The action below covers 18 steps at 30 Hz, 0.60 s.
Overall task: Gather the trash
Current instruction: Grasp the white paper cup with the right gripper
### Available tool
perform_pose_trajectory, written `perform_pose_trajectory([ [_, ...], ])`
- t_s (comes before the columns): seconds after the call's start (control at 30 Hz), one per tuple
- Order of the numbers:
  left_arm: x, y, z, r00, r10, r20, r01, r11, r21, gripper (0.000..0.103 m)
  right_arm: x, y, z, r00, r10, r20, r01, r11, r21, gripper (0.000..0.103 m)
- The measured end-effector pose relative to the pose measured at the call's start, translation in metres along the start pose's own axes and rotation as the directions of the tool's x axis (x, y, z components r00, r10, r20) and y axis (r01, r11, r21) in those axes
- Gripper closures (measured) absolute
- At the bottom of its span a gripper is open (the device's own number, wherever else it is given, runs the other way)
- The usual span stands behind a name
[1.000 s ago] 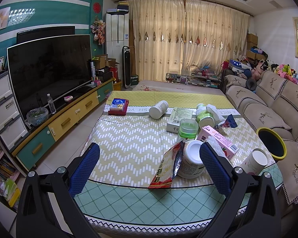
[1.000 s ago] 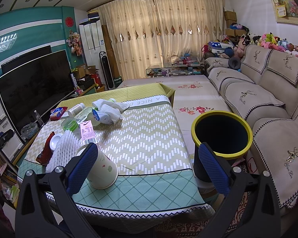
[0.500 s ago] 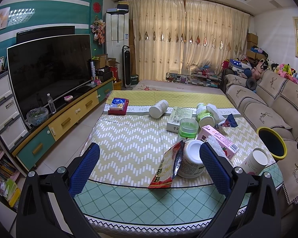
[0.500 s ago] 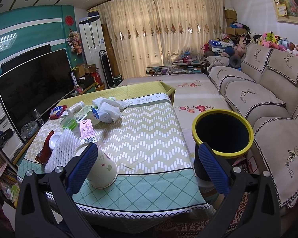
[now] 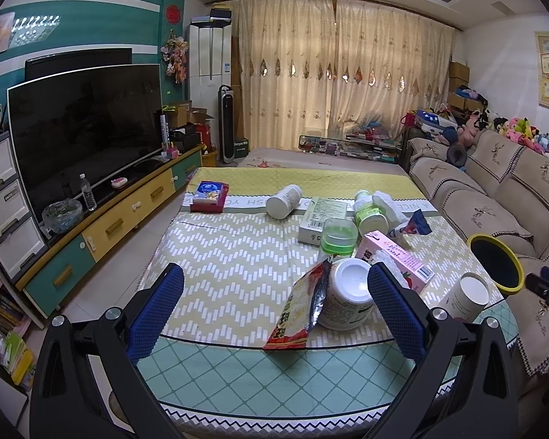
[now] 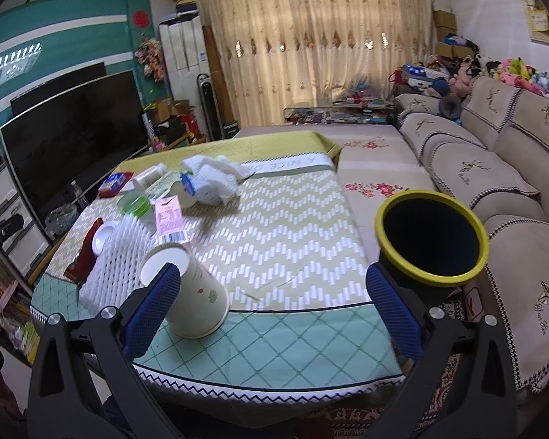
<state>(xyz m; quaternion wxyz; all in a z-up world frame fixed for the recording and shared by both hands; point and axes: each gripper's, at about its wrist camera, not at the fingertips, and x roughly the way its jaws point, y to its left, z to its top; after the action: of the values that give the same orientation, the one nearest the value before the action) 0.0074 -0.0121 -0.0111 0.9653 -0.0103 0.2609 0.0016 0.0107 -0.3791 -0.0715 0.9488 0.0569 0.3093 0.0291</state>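
Trash lies on the cloth-covered table (image 5: 238, 256): a red snack wrapper (image 5: 300, 311), a white jar (image 5: 346, 298), a pink carton (image 5: 395, 259), a green cup (image 5: 338, 236), a paper cup (image 5: 466, 300) and bottles farther back. In the right wrist view the paper cup (image 6: 190, 292) lies beside white foam netting (image 6: 117, 259). A black bin with a yellow rim (image 6: 432, 241) stands right of the table, also in the left wrist view (image 5: 496, 265). My left gripper (image 5: 274, 307) is open above the table's near edge. My right gripper (image 6: 271, 303) is open, its left finger next to the paper cup.
A TV on a low cabinet (image 5: 84, 124) stands left of the table. A beige sofa (image 6: 494, 168) runs along the right, close behind the bin. A crumpled white cloth (image 6: 216, 175) lies mid-table. A red and blue box (image 5: 210, 197) sits at the far left corner.
The right wrist view has shifted slightly, so the paper cup and bin sit a little closer and lower. The left gripper has barely moved. Both stay open.
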Motion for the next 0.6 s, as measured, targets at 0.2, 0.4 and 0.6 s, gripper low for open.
perform_pose_trajectory([
  [0.2, 0.009, -0.003, -0.001, 1.000, -0.014, -0.013, 0.014, 1.000, 0.007, 0.004, 0.029, 0.023, -0.004, 0.996, 0.061, -0.062, -0.064, 0.997, -0.047, 0.006],
  [0.4, 0.021, -0.001, -0.004, 0.999, -0.017, -0.035, 0.017, 1.000, -0.001, 0.004, 0.053, 0.052, -0.007, 0.987, 0.117, -0.113, -0.129, 0.986, -0.105, 0.008],
  [0.6, 0.029, 0.001, -0.005, 0.999, -0.023, -0.044, 0.023, 1.000, -0.003, 0.004, 0.074, 0.068, -0.009, 0.980, 0.131, -0.152, -0.151, 0.981, -0.124, 0.022],
])
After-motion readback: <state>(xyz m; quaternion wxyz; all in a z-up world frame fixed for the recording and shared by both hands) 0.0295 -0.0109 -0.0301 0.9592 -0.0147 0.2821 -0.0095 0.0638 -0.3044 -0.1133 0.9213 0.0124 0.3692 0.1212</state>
